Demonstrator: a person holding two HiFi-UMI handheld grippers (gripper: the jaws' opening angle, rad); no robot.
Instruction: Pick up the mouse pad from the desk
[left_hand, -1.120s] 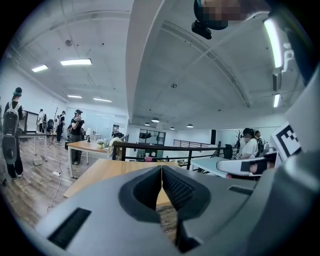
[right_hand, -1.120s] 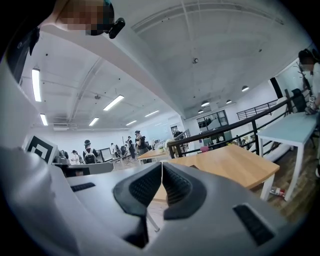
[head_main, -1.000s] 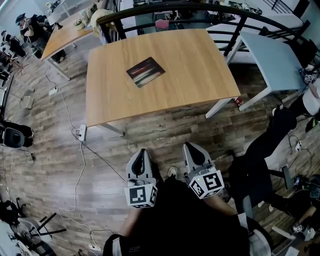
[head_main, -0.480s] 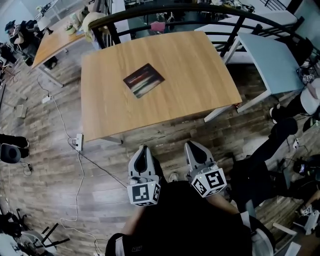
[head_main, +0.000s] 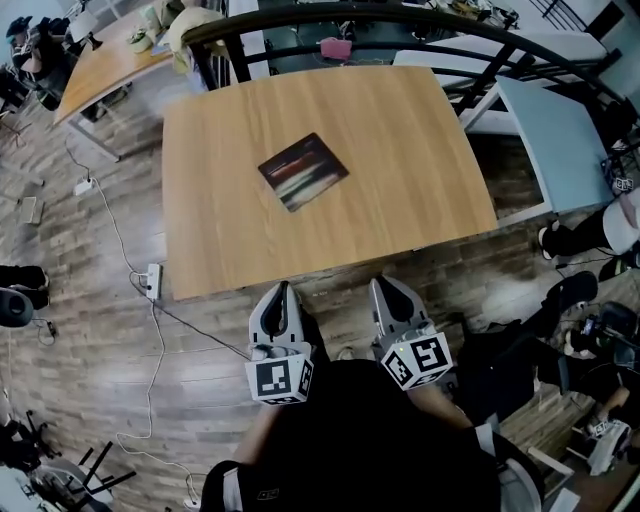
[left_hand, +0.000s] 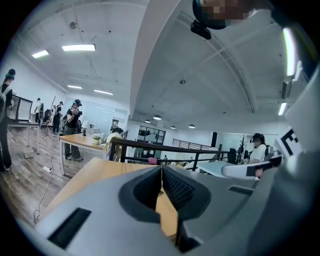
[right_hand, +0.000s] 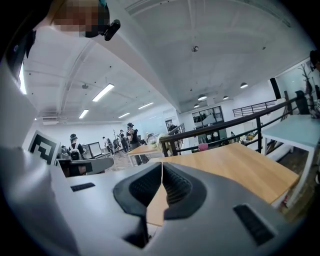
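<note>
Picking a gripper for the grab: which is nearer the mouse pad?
Left, slightly. The left gripper is almost straight below the mouse pad in the head view; the right gripper sits off to its right.

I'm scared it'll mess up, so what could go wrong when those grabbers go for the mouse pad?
The mouse pad lies flat on the desk, so it might just slide instead of lifting. The left gripper and right gripper are both shut and must open first. The cable on the floor could catch a foot.
</note>
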